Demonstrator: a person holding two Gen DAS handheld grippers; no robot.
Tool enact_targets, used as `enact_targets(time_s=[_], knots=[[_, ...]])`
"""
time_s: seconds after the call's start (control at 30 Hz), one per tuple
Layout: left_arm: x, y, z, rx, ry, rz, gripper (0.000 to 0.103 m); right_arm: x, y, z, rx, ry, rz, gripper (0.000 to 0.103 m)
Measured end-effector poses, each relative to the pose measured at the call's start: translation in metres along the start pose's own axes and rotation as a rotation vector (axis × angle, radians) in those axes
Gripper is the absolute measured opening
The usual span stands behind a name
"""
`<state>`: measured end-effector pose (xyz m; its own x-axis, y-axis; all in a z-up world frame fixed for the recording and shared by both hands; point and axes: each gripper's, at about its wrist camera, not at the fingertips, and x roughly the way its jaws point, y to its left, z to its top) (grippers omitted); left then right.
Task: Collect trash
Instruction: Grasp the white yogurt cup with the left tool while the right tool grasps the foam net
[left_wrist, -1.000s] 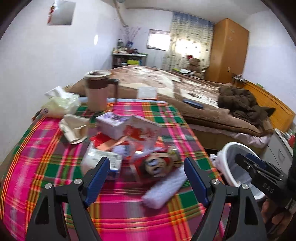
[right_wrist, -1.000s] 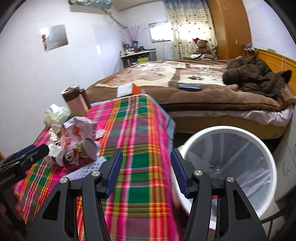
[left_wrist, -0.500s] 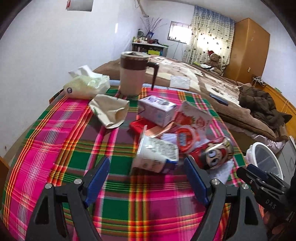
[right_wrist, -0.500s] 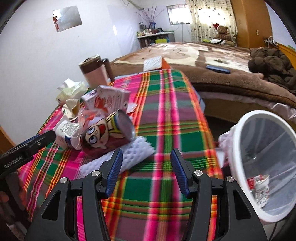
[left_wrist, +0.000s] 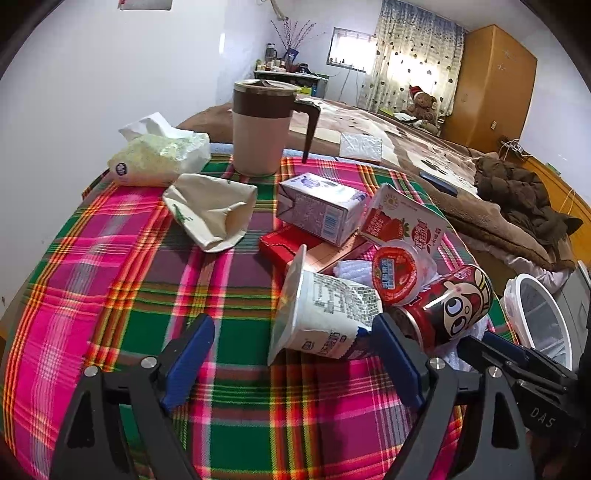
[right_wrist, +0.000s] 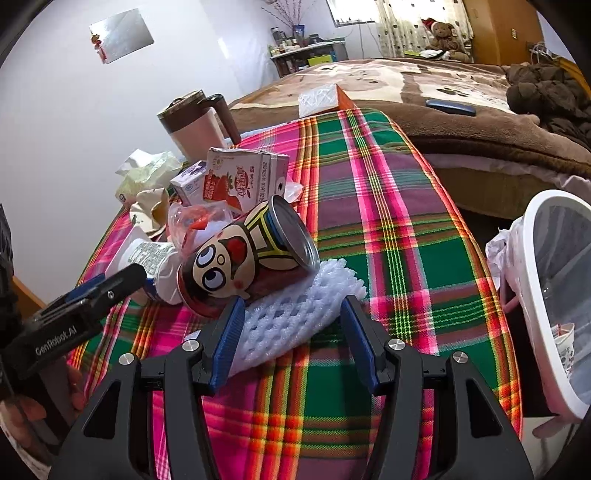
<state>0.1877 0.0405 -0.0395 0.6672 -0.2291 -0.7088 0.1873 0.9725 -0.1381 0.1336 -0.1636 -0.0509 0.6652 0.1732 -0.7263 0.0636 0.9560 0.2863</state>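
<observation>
The trash lies in a heap on the plaid-covered bench (left_wrist: 110, 295), all of it on the near side of the brown mug (left_wrist: 260, 125). The left gripper (left_wrist: 295, 354) has its fingers wide and opening, with the tipped white yogurt cup (left_wrist: 325, 314) lying partly between them but not pinched. The cup looks light, thin-walled and easy to crush, so a gentle squeeze across its middle should do, away from the flared rim.

The right gripper (right_wrist: 291, 336) is also opening, its fingers straddling the white foam net (right_wrist: 295, 317) without pressing it. The net looks soft, springy and nearly weightless, so it should squash flat and want a deep bite. The cartoon can (right_wrist: 247, 258) rests on the net's far end and could roll when the net is pulled. The white bin (right_wrist: 546, 295) stands off the bench edge, right of the net.
</observation>
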Motion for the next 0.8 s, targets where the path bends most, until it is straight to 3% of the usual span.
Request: enact_targets(time_s=[0.43, 0.53, 0.6, 0.8], knots=[[0.015, -0.008, 0.005, 0.036, 0.039, -0.049, 0.092, 0.01, 0.0, 0.002, 0.024, 0.035, -0.018, 0.069], [0.02, -0.008, 0.003, 0.04, 0.049, -0.025, 0.091, 0.007, -0.001, 0.001, 0.014, 0.028, -0.025, 0.069], [0.022, -0.005, 0.003, 0.021, 0.058, -0.042, 0.091, 0.005, 0.001, 0.0, -0.007, 0.017, -0.024, 0.057], [0.024, -0.001, -0.003, -0.005, 0.077, -0.075, 0.09, 0.003, 0.001, -0.001, -0.008, 0.005, 0.0, 0.036]])
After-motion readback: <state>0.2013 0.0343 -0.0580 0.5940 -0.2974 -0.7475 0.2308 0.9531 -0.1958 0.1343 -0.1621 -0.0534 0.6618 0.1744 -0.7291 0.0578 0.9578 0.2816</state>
